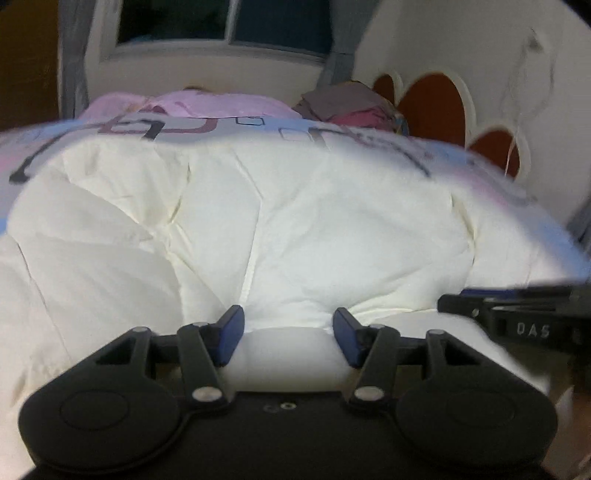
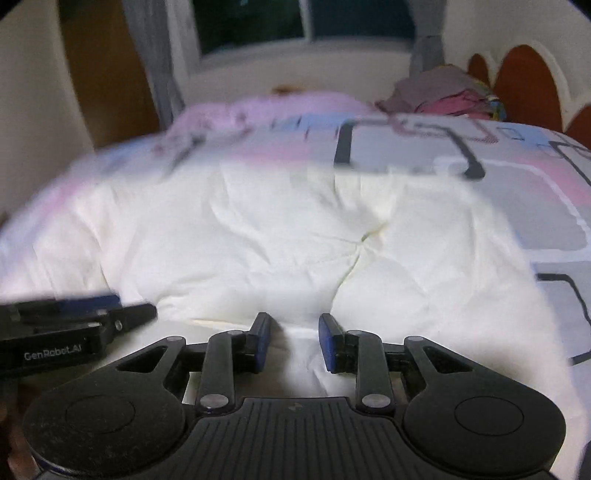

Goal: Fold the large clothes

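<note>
A large cream-white quilted garment [image 1: 280,229] lies spread on the bed and fills both views; it also shows in the right wrist view [image 2: 280,236]. My left gripper [image 1: 288,325] has its jaws apart with a bulge of the white fabric between them, pads touching its sides. My right gripper [image 2: 293,332] has its jaws apart over a fold of the same fabric near its front edge. Each gripper shows in the other's view: the right one at the right edge [image 1: 517,314], the left one at the left edge [image 2: 74,325]. The two are close side by side.
The bed has a patterned sheet [image 2: 517,155] with pink, grey and blue blocks. A pink blanket [image 1: 221,107] lies at the far end. A pile of folded clothes [image 2: 443,92] sits far right by the headboard [image 1: 436,99]. A window [image 1: 229,22] is behind.
</note>
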